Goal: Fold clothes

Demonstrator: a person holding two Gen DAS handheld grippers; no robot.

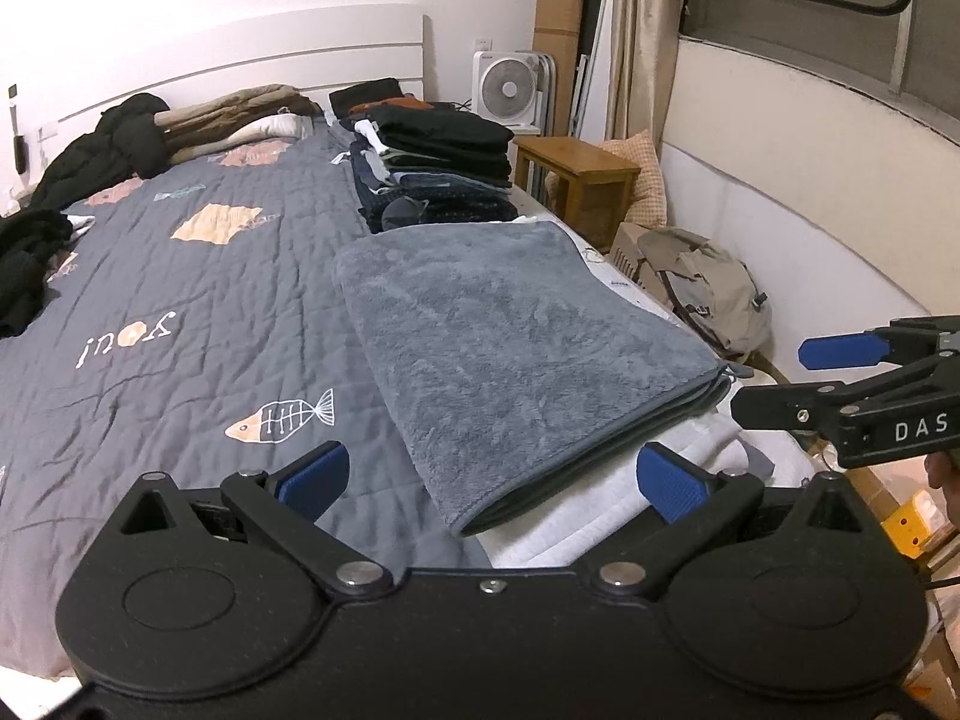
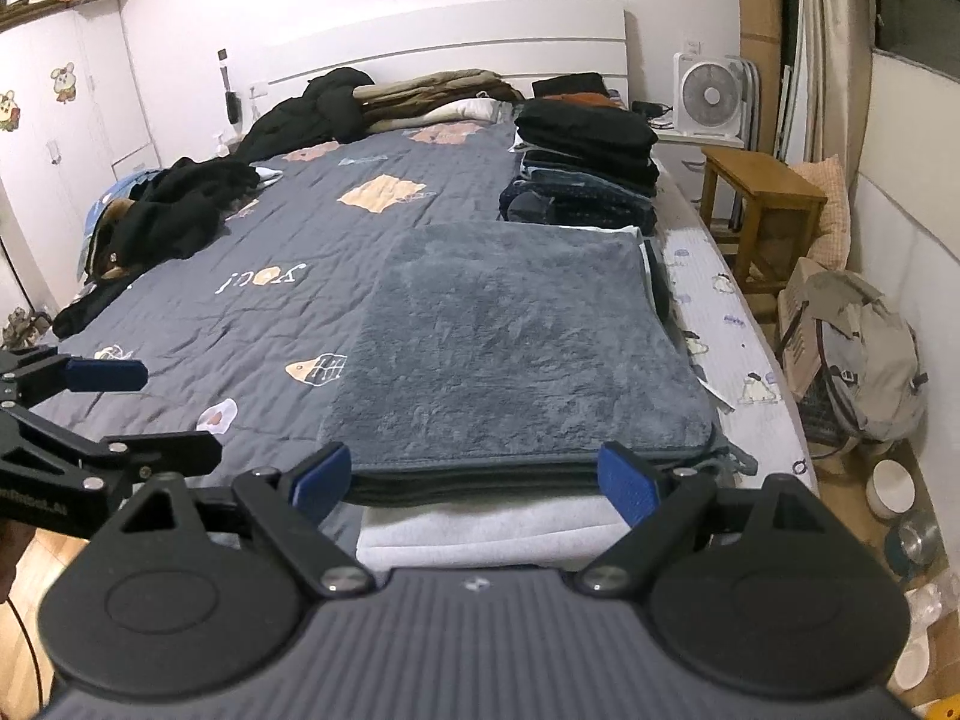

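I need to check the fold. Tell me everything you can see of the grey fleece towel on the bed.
The grey fleece towel is plush, with a stitched hem, folded into a flat rectangle of several layers, its edges stacked at the near side. It lies at the bed's near right part, on a white folded cloth and the quilt. Neither gripper touches it.

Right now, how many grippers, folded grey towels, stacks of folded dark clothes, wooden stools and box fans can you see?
Grippers: 2, the left gripper and the right gripper, both open
Folded grey towel: 1
Stack of folded dark clothes: 1
Wooden stool: 1
Box fan: 1
Total: 6
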